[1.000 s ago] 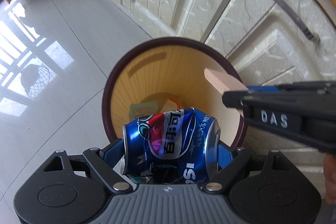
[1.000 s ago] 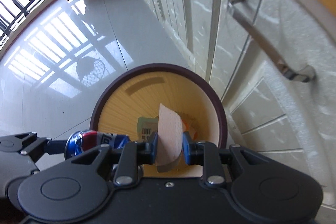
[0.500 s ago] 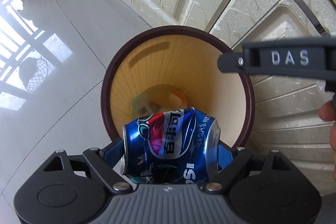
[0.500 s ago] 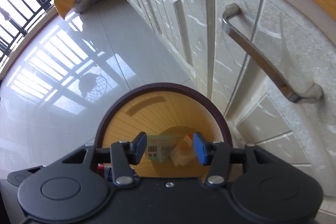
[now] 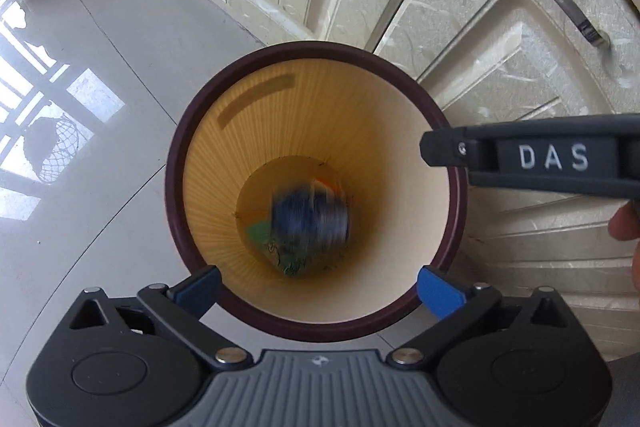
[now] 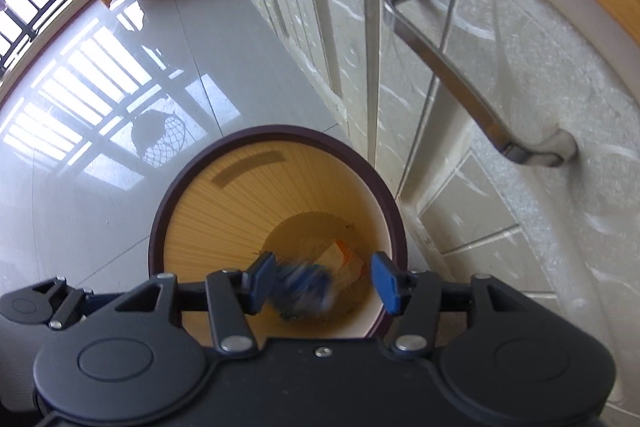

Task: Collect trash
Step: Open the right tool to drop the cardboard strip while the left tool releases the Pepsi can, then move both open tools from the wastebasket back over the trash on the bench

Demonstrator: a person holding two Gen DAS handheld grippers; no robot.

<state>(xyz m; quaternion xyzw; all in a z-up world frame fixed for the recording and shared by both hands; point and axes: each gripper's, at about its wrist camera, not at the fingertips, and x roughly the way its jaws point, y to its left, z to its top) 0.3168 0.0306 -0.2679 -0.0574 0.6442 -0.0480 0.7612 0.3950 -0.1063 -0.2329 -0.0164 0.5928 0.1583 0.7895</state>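
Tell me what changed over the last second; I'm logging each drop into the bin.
The left tool let go of the crushed blue Pepsi can, now a blur deep in the wastebasket; its jaws are opening, nothing between them. The right tool dropped its cardboard piece earlier; its empty jaws are also opening. Both tools remain above the wastebasket, which stays beside the cabinets.

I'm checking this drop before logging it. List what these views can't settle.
- Blue can, left wrist view: motion blur wipes out its label and whether it has landed.
- Trash under the can, left wrist view: covered by it, kind unreadable.
- Bin floor, right wrist view: near part hidden behind the right tool, whose jaws are opening with nothing between them.
- Left tool: jaws opening, empty; the near rim is cut off by its body.
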